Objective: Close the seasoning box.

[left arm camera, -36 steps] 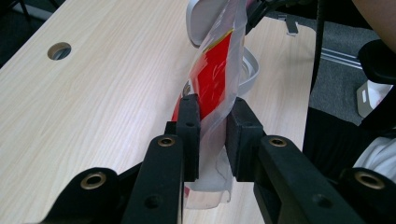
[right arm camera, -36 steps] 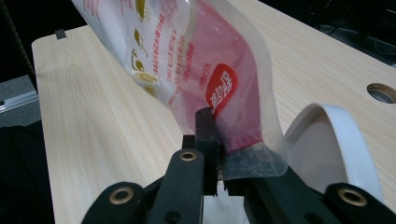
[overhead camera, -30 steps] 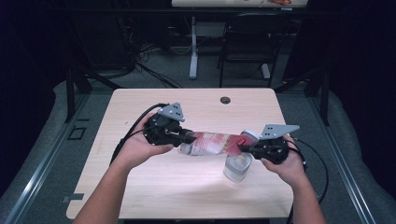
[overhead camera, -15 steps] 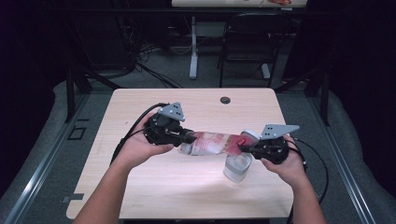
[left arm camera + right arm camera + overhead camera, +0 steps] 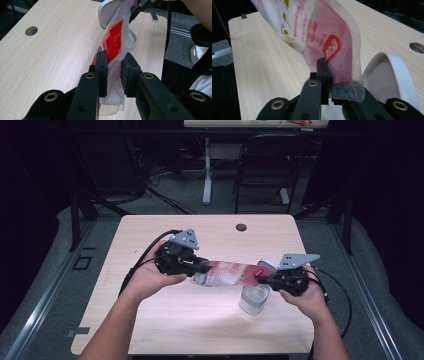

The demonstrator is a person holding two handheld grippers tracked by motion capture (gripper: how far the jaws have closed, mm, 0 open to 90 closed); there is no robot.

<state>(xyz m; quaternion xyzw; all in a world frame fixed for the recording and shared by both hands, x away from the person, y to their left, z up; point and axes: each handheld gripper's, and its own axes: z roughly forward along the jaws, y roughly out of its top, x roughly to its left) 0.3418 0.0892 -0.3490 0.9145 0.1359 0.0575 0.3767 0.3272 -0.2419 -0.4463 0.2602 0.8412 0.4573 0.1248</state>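
A red and clear plastic pouch [image 5: 227,272] is stretched level above the wooden table [image 5: 150,320] between my two grippers. My left gripper [image 5: 197,267] is shut on the pouch's clear end; in the left gripper view its jaws [image 5: 113,67] pinch the film [image 5: 113,42]. My right gripper [image 5: 262,277] is shut on the other end, and the right gripper view shows that gripper [image 5: 329,75] clamping the pouch [image 5: 312,30] at its edge strip. Under the right end stands a clear jar [image 5: 254,299] with its white hinged lid [image 5: 267,265] [image 5: 392,75] flipped open.
A round cable hole [image 5: 241,227] lies near the table's far edge. Cables trail from both grippers across the table and over its sides. Beyond the table there are a chair, a desk leg and dark floor.
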